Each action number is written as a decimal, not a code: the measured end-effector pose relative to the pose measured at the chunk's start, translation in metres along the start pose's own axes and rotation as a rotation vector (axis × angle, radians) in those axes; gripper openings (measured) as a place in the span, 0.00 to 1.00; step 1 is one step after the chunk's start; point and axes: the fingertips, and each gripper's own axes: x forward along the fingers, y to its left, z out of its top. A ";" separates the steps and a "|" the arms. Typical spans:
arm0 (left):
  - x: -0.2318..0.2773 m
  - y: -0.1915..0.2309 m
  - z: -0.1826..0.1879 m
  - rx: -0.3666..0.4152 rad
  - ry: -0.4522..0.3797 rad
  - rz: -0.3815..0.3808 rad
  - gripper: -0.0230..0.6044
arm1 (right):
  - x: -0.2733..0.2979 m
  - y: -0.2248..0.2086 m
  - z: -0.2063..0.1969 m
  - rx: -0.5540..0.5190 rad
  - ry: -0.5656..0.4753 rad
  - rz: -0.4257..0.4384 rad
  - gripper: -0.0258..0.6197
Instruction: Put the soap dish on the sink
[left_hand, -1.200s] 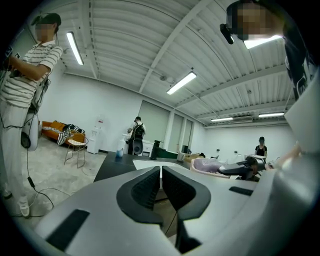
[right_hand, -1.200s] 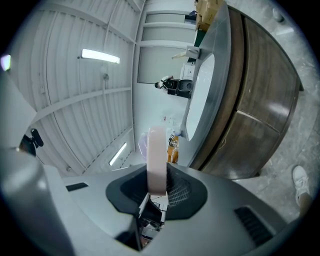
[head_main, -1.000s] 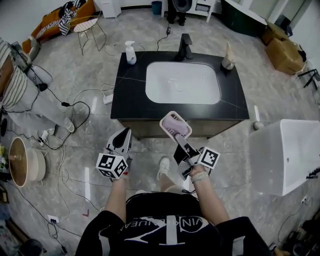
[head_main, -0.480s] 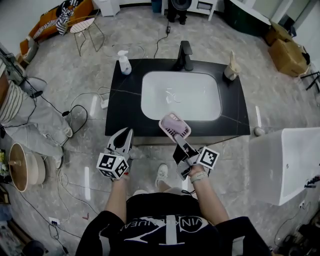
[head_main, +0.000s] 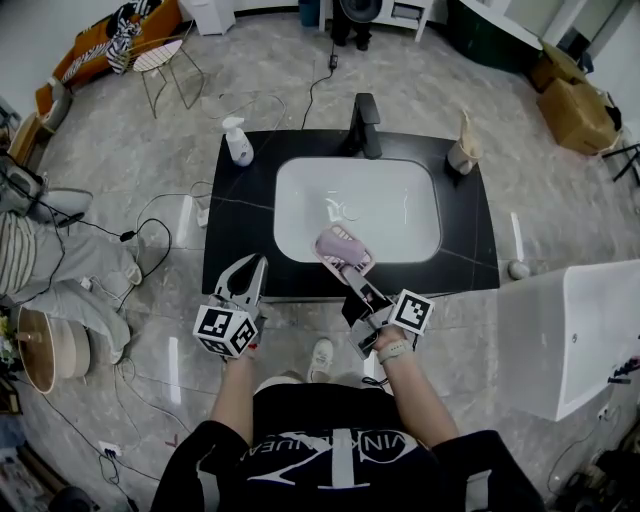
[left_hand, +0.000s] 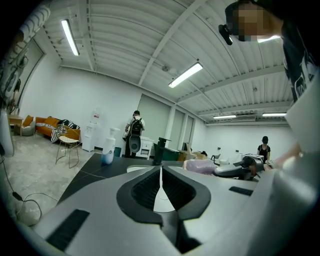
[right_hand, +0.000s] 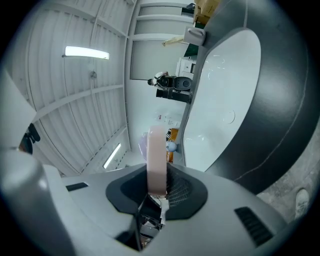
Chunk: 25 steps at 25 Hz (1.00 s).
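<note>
Right claw (head_main: 355, 283) pinches soap dish (head_main: 345, 250) rim; left claw (head_main: 247, 277) closed, empty; I fear thin grip lets dish tip before sink (head_main: 400, 210).

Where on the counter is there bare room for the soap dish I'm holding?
Bare: the black counter strips left and right of the basin, forward of the spray bottle and the beige container. The front strip is narrow; the soap dish in the right hand-held gripper hangs by it. The back is crowded: faucet mid-edge, containers at both corners.

Right hand-held gripper (head_main: 351, 271) holds the pink soap dish (head_main: 343, 248) over the front edge of the sink (head_main: 395, 200)
</note>
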 end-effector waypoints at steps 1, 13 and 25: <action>0.003 0.000 0.002 0.001 -0.002 -0.002 0.08 | 0.001 -0.001 0.002 0.003 0.003 -0.011 0.16; 0.051 -0.025 0.000 0.103 0.098 -0.158 0.08 | 0.050 -0.016 0.026 0.061 0.002 -0.070 0.16; 0.125 0.035 0.015 0.044 0.086 -0.159 0.08 | 0.140 -0.018 0.066 0.090 -0.004 -0.115 0.16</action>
